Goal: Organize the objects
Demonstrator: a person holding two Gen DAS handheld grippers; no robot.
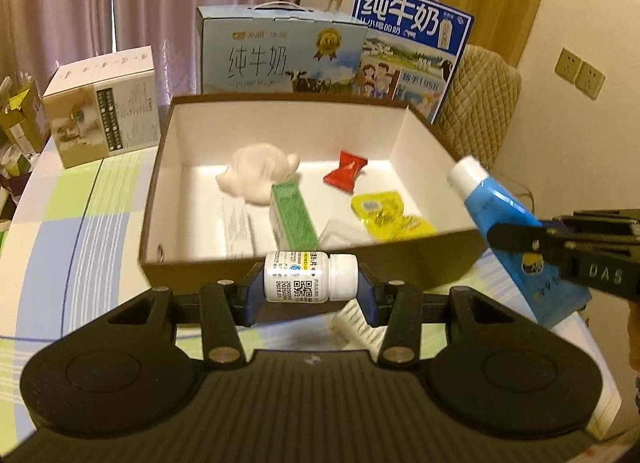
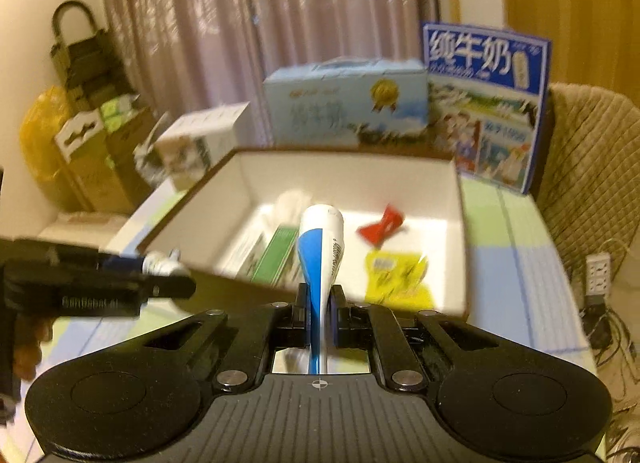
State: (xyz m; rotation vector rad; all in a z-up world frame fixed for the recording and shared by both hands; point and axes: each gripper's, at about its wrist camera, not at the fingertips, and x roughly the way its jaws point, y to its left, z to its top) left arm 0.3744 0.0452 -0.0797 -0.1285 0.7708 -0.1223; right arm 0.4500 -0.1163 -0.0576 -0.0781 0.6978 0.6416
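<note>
Table [image 1: 80, 223]: bottle [image 1: 310, 277] (sideways) between fingers [image 1: 366, 297]

the small white plastic pill bottle [image 1: 310, 277] looks smooth, with a glossy printed paper label. the blue and white plastic tube [image 1: 508, 223] shines softly. the brown cardboard box [image 1: 280, 111] has matt white paper walls inside. the red foil candy wrapper [image 1: 345, 172] and yellow sachets [image 1: 390, 215] look glossy. the black plastic left gripper [image 1: 312, 295] is matt and ribbed, with bright metal rivets. the checked cloth over the bench [image 1: 80, 223] looks smooth.
</note>
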